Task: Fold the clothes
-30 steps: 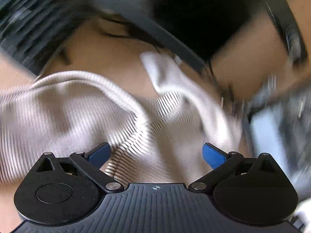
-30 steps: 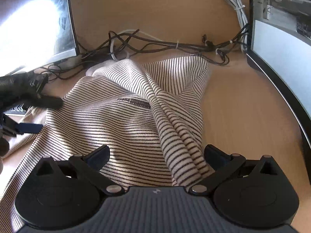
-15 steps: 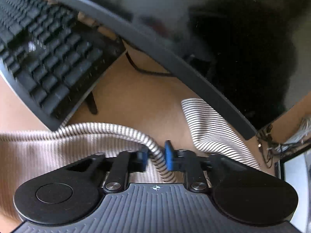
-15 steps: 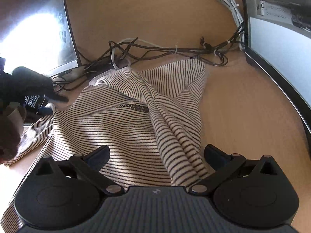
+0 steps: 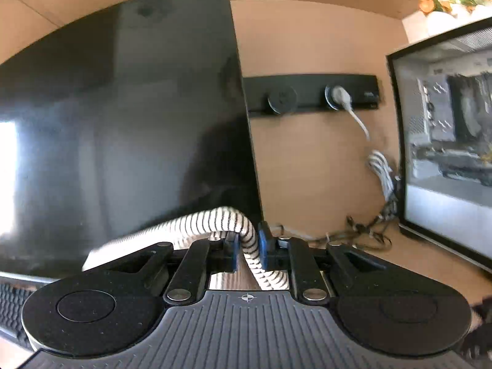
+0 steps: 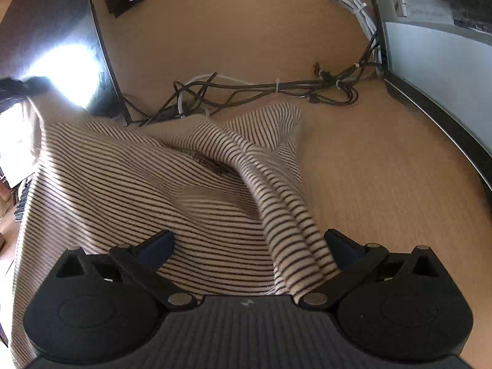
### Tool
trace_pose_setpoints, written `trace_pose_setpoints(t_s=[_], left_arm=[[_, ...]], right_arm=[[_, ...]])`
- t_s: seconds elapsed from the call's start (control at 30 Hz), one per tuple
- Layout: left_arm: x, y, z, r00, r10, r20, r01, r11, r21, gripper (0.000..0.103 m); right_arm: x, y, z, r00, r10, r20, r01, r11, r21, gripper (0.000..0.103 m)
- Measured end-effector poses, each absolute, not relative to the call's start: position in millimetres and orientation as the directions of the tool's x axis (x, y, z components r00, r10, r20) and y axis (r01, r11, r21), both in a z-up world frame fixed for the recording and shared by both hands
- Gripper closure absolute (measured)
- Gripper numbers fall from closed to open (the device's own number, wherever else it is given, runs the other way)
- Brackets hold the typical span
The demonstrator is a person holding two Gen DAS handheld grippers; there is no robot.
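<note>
A: One top (image 6: 160, 190), striped cream and dark, lies rumpled on the desk (image 6: 384, 184). Where is it from the grippers?

B: Left gripper (image 5: 248, 246) is clenched on a rolled edge of it; the pads (image 5: 263, 243) pinch the cloth, which arches up and over the left pad and trails off to the left. Its jaws have just been closing, with the fabric between them. Right gripper (image 6: 247, 246) is released, jaws wide, directly over the near part of the top; whether the pads touch the cloth I cannot tell.

A: Long axis?

B: From the near left edge of the desk toward the far middle, ending just short of the cables (image 6: 261, 89) at the back. A thick double fold runs from the far point down to the right gripper's right pad.

A: Nearer hand?

B: Both are at it. The left already has the left side, lifted in front of the monitor (image 5: 123, 123). The right has the fold ridge between its jaws, ungripped.

A: Appearance?

B: Thin knit, fine horizontal stripes, a small dark label (image 6: 212, 164) near the middle. Soft, bunched, one point spread flat toward the back. Sun patch on the left part.

A: What does the next move turn on?

B: Likely the right jaws closing on that ridge, so both hands can spread the top. Risk: the left's rolled pinch may slip.
</note>
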State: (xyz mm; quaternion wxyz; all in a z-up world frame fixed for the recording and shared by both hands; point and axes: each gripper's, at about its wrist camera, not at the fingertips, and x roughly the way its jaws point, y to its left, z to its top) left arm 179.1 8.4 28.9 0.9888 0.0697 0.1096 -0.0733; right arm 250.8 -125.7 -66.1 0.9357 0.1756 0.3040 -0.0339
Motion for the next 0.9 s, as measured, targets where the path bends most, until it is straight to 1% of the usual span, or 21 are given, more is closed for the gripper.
trace_pose_setpoints(t_s=[0.1,0.13,0.17,0.2,0.23,0.3,0.37,0.43,0.47,0.53,0.57,0.6,0.67,0.7,0.77,0.8,0.83,0.87,0.9], left_arm=[[186.7,38.6,-5.0,0.905,-0.064,-0.421,0.069,0.998,-0.002,0.085],[187.7,52.3,-14.6,0.878,-0.043,-0.477,0.02,0.998,-0.054,0.078],[187.1,67.6,-20.9,0.855,-0.035,-0.518,-0.023,0.994,-0.106,0.073],[185.6,81.6,-24.1,0.843,-0.023,-0.538,-0.067,0.987,-0.149,0.066],[183.9,95.1,-26.5,0.834,-0.009,-0.551,-0.113,0.976,-0.187,0.061],[175.8,120.9,-23.1,0.837,0.01,-0.547,-0.175,0.952,-0.25,0.061],[173.2,141.4,-16.2,0.844,0.034,-0.535,-0.231,0.924,-0.305,0.058],[169.1,160.3,-10.0,0.851,0.086,-0.517,-0.3,0.889,-0.346,0.044],[171.0,167.3,-9.4,0.852,0.098,-0.514,-0.33,0.863,-0.382,0.04],[177.2,185.4,-10.9,0.85,0.09,-0.52,-0.374,0.799,-0.472,0.02],[179.4,199.3,-12.5,0.846,0.069,-0.529,-0.387,0.761,-0.52,0.016],[182.3,210.2,-18.3,0.838,0.034,-0.545,-0.394,0.728,-0.56,0.014],[193.6,222.1,-31.1,0.809,0.012,-0.588,-0.432,0.69,-0.581,0.015],[199.7,225.6,-36.0,0.792,0.015,-0.61,-0.455,0.681,-0.574,0.017],[212.0,231.2,-45.1,0.755,0.029,-0.655,-0.502,0.668,-0.549,0.025],[216.6,230.8,-47.2,0.738,0.043,-0.673,-0.516,0.679,-0.523,0.046],[220.5,229.1,-48.5,0.722,0.061,-0.689,-0.527,0.694,-0.491,0.057],[224.2,224.9,-47.4,0.705,0.1,-0.703,-0.534,0.727,-0.432,0.077],[223.8,219.2,-45.7,0.698,0.137,-0.703,-0.535,0.753,-0.384,0.085]], right_arm=[[249.5,-127.6,-67.1,0.817,0.05,-0.574,0.169,0.932,0.321,0.0],[249.1,-128.1,-67.3,0.819,0.052,-0.572,0.168,0.931,0.325,0.0],[248.8,-128.6,-67.4,0.82,0.053,-0.57,0.168,0.93,0.328,0.0],[248.6,-129.1,-67.5,0.821,0.055,-0.569,0.168,0.928,0.332,0.0],[248.4,-129.6,-67.6,0.822,0.056,-0.567,0.168,0.927,0.335,0.0],[248.8,-129.6,-67.9,0.821,0.056,-0.568,0.167,0.928,0.333,0.0],[248.7,-130.0,-67.9,0.822,0.058,-0.567,0.166,0.927,0.336,0.0],[248.3,-130.6,-68.0,0.823,0.061,-0.565,0.165,0.926,0.34,0.0],[247.9,-131.3,-68.1,0.824,0.064,-0.562,0.164,0.924,0.346,0.0],[247.4,-133.6,-68.8,0.829,0.072,-0.555,0.163,0.918,0.363,0.0],[246.9,-134.0,-69.0,0.83,0.075,-0.552,0.162,0.916,0.368,0.0],[246.5,-134.1,-69.0,0.832,0.076,-0.55,0.162,0.914,0.371,0.0],[246.6,-133.9,-69.0,0.832,0.077,-0.549,0.162,0.913,0.374,0.0],[246.7,-133.7,-69.0,0.833,0.077,-0.548,0.162,0.913,0.374,0.0],[246.5,-134.0,-69.1,0.834,0.078,-0.546,0.162,0.911,0.378,0.0],[246.3,-134.2,-69.2,0.835,0.079,-0.545,0.163,0.911,0.38,0.0],[246.1,-134.4,-69.3,0.835,0.079,-0.544,0.163,0.91,0.382,0.0],[246.0,-134.6,-69.4,0.836,0.08,-0.543,0.163,0.909,0.384,0.0],[245.9,-134.7,-69.5,0.837,0.08,-0.542,0.163,0.908,0.386,0.0]])
